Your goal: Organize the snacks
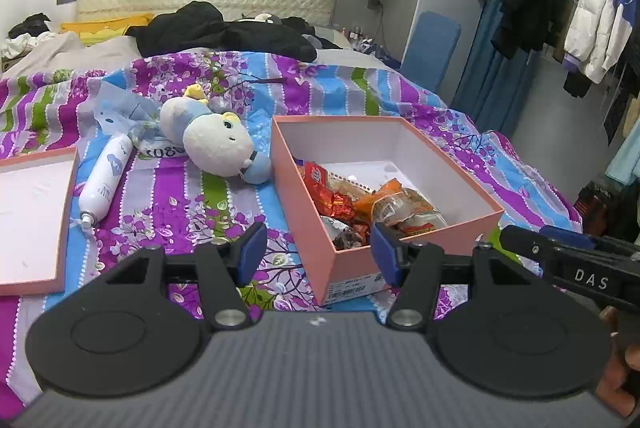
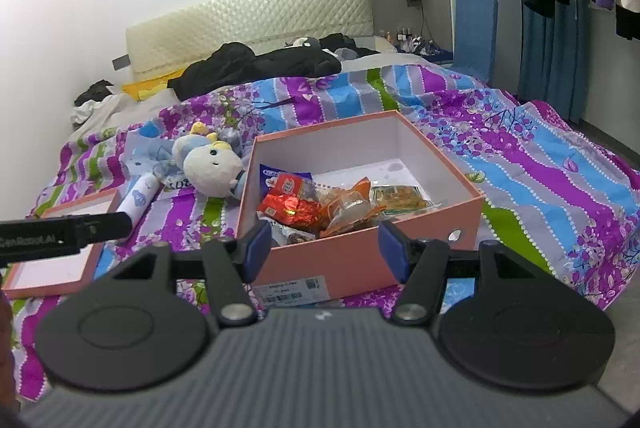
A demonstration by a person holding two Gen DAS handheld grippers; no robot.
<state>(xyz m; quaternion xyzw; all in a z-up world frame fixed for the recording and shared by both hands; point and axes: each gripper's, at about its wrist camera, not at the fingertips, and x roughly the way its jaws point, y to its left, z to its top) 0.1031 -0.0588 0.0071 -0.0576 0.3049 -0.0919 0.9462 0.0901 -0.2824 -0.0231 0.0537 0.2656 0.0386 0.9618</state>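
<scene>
A pink cardboard box [image 1: 420,244] [image 2: 360,260] stands open on the bed and holds several snack packets [image 1: 360,204] [image 2: 320,204], red, orange and clear. My left gripper [image 1: 318,252] is open and empty, just in front of the box's near left corner. My right gripper [image 2: 326,248] is open and empty, in front of the box's near wall. The right gripper's body shows in the left wrist view [image 1: 568,264]. The left gripper's body shows in the right wrist view [image 2: 64,230].
The pink box lid [image 1: 32,212] [image 2: 60,260] lies upturned at the left. A white bottle [image 1: 106,180] [image 2: 140,196] and a plush toy [image 1: 216,140] [image 2: 212,164] lie left of the box. Black clothes [image 1: 224,32] sit near the headboard. A clothes rack [image 1: 580,8] stands right.
</scene>
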